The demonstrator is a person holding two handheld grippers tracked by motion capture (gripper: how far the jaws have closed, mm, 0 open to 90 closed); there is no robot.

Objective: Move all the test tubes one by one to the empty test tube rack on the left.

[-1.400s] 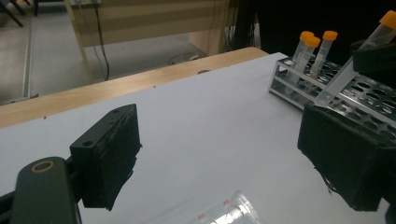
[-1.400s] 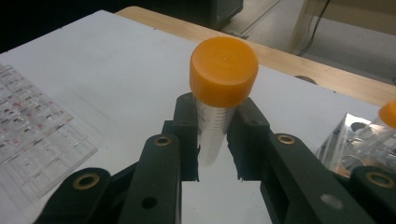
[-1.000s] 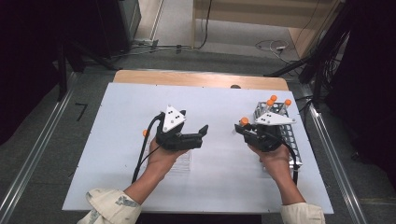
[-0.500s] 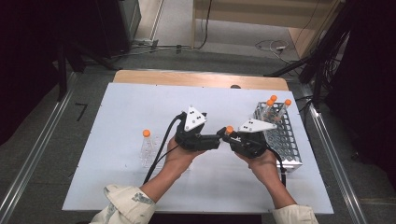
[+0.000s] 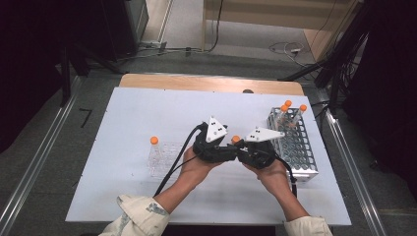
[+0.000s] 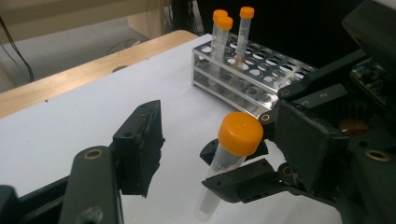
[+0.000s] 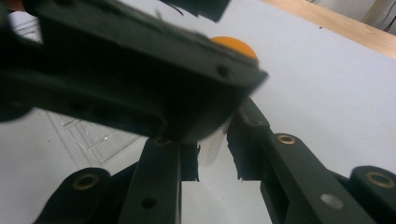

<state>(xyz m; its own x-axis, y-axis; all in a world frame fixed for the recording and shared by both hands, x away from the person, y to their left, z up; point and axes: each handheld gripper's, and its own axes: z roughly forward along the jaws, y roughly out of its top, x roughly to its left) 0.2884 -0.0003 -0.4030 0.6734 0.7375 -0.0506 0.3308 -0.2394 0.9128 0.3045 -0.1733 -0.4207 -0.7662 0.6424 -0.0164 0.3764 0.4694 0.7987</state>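
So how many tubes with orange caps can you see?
5: three standing in the metal rack at its far end, one in the clear rack on the left, one held by the right gripper.

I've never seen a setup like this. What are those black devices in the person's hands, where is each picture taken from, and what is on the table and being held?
A person holds two hand-operated grippers, each with two black jaws. The high view looks down from above the table; each of the other two pictures comes from a camera riding on one gripper.

The right gripper is shut on a clear orange-capped tube, clamping its body. The left gripper faces it with jaws on either side of the tube's cap; they have just been closing, and its near pad stands clear of the cap.

On the table stand a metal tube rack holding three more orange-capped tubes, and a clear plastic rack with one tube.
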